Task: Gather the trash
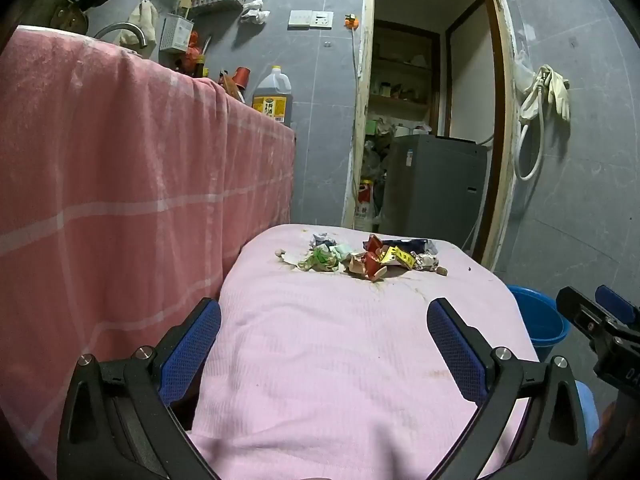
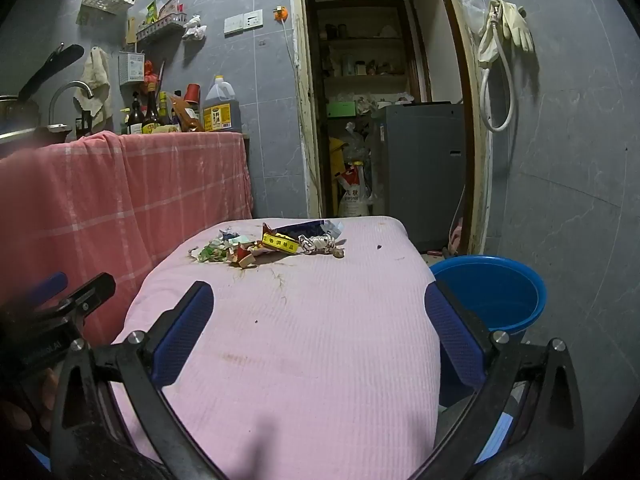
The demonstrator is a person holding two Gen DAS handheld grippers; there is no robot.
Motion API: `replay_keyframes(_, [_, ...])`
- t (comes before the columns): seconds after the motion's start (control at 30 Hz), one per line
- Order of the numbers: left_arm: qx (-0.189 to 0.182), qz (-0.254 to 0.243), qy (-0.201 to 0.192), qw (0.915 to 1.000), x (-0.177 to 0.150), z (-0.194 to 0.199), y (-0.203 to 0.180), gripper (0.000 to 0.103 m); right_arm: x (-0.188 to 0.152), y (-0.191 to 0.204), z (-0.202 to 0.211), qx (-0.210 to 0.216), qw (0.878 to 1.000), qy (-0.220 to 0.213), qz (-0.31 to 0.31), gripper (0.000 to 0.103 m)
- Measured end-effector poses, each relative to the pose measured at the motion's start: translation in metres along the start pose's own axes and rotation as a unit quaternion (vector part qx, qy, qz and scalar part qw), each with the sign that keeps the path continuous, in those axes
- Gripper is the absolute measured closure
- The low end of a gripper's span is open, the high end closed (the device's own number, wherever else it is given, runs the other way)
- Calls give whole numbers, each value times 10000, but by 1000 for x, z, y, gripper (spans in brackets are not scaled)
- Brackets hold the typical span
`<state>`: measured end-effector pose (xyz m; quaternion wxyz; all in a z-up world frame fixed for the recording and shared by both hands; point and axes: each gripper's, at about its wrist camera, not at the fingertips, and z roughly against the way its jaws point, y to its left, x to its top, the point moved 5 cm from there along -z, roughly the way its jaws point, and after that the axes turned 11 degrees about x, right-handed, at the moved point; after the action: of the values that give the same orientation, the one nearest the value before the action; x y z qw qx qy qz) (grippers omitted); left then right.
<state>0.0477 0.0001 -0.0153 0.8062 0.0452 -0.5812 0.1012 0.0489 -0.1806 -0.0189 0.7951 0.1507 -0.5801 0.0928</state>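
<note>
Both your left gripper (image 1: 324,332) and right gripper (image 2: 320,316) hang wide open and empty over the table's (image 2: 304,360) near edge, so you're just starting: reach the trash pile (image 2: 266,246) at the far edge, bucket (image 2: 492,292) beside the right edge.

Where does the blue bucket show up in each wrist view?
Left wrist view: the blue bucket sits at the right edge, partly hidden behind the pink-covered table, just left of the other tongs.
Right wrist view: the bucket is at centre right, on the floor beside the table's right edge, its open top in full view.
Shared landmark: the trash pile at the table's far end.
</note>
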Motion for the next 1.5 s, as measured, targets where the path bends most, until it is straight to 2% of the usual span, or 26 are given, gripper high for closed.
replay_keyframes(1.5, [4, -17, -15, 10000, 1, 3, 0, 2, -1, 1, 1, 14, 10000, 9, -40, 0])
